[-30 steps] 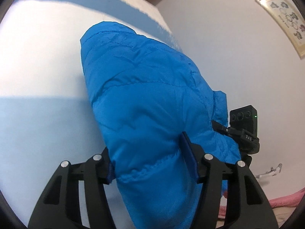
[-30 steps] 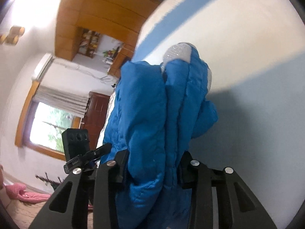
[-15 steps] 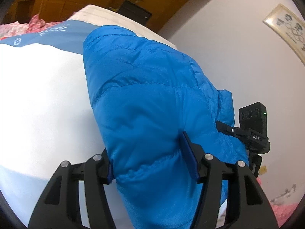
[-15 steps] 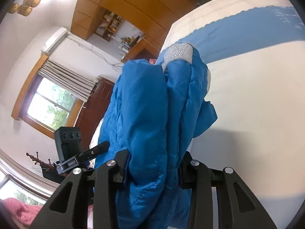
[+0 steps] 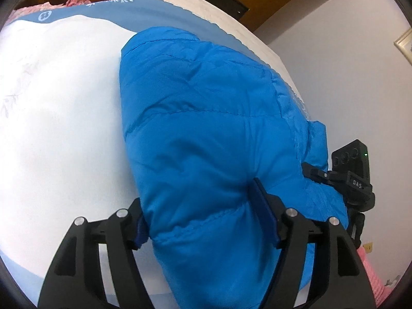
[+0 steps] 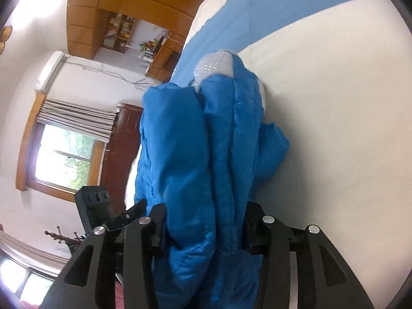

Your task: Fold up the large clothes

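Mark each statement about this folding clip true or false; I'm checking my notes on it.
1. The garment is a red sweater. False: it is a blue padded jacket.
2. The jacket sits between the fingers of both the left gripper and the right gripper. True.
3. The bed cover under the jacket is white with blue bands. True.
4. The left wrist view shows a window. False: the window shows in the right wrist view.
5. A silvery lining patch shows at the jacket's far end. True.
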Demonstrator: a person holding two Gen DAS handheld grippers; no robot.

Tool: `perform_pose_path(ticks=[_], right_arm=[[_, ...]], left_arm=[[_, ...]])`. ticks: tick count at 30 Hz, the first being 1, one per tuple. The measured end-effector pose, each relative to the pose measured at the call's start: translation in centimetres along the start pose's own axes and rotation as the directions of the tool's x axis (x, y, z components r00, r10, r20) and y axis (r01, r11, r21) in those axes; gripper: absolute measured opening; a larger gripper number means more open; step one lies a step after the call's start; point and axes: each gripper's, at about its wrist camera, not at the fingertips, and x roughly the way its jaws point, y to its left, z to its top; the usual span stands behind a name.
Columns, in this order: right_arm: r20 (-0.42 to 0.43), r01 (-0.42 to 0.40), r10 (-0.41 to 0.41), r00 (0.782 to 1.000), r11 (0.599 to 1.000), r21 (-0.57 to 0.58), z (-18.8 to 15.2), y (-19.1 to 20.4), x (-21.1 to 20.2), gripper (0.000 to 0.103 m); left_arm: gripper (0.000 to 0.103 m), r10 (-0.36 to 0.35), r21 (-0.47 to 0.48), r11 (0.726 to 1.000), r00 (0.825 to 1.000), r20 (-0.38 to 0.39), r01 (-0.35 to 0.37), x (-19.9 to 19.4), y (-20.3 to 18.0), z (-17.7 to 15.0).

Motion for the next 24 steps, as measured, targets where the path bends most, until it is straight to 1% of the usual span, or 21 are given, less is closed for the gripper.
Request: perform_pose_path(ticks=[1,3,5,6,8,9,11,12,13,15,17,19,20,23,24], right_arm=[[-0.005,0.022,-0.022,1.0,1.0,-0.009,-0.1,0.4,-0.4,0.052],[0.0,0.06,-0.06,0.998,0.998,-0.036,-0.4,1.2,-1.5,0.058],[0.012,0.092,-0.092,0.996,0.994,-0.063,-0.9,2.3,-2.6,0.072],[0.017,0.094,-0.093,0.996,0.993,-0.072,-1.2,2.8,-3.1,0.073],[0.028,0.102,-0.1,0.995,0.989,-0.104,-2.1,4.0,-4.7,0.073],[0.029,0.11,-0.107,0.994,0.987,-0.12,-2.2,4.6,-4.8,0.073],[0.032,0.118,-0.114,0.993,0.978,-0.172,-3.8,6.1,-6.1,0.074],[0.033,0.122,-0.118,0.992,0.975,-0.187,-4.2,6.7,-6.3,0.074],[0.031,0.133,-0.129,0.991,0.97,-0.202,-4.8,7.4,-6.5,0.074],[0.028,0.145,-0.142,0.989,0.964,-0.222,-5.7,8.4,-6.6,0.074],[0.027,0.183,-0.182,0.983,0.954,-0.237,-6.6,9.1,-6.6,0.074],[0.035,0.233,-0.232,0.972,0.941,-0.245,-7.6,9.1,-6.6,0.072],[0.036,0.248,-0.246,0.969,0.938,-0.243,-7.8,9.0,-6.6,0.069],[0.037,0.265,-0.263,0.964,0.941,-0.213,-8.4,7.9,-6.8,0.066],[0.035,0.272,-0.27,0.962,0.942,-0.197,-8.7,7.2,-7.0,0.066]], left_arm=[[0.069,0.009,0.0,1.0,1.0,-0.006,-0.009,-0.1,-0.1,0.1],[0.071,0.032,-0.002,0.999,0.999,-0.023,-0.032,-0.6,-0.3,0.2],[0.071,0.043,0.002,0.999,0.999,-0.032,-0.043,-1.3,-0.5,0.2],[0.071,0.051,0.007,0.999,0.998,-0.031,-0.05,-1.7,-0.7,0.3],[0.071,0.07,0.022,0.997,0.997,-0.012,-0.07,-3.4,-1.3,-0.5],[0.071,0.076,0.026,0.997,0.997,-0.004,-0.076,-4.1,-1.6,-1.0],[0.071,0.081,0.038,0.996,0.997,0.017,-0.082,-5.7,-2.3,-2.0],[0.072,0.095,0.047,0.994,0.995,0.027,-0.096,-6.3,-2.9,-2.5],[0.072,0.105,0.053,0.993,0.994,0.033,-0.107,-6.3,-3.0,-2.6],[0.072,0.123,0.066,0.99,0.991,0.045,-0.126,-7.0,-4.0,-3.8],[0.072,0.143,0.072,0.987,0.988,0.051,-0.147,-6.9,-4.2,-4.7],[0.072,0.167,0.082,0.982,0.984,0.056,-0.172,-6.4,-4.7,-4.9],[0.072,0.182,0.092,0.978,0.982,0.057,-0.187,-6.3,-4.9,-5.3],[0.072,0.23,0.121,0.965,0.972,0.049,-0.234,-5.5,-4.9,-5.9],[0.072,0.234,0.121,0.964,0.971,0.046,-0.238,-5.7,-4.7,-6.2]])
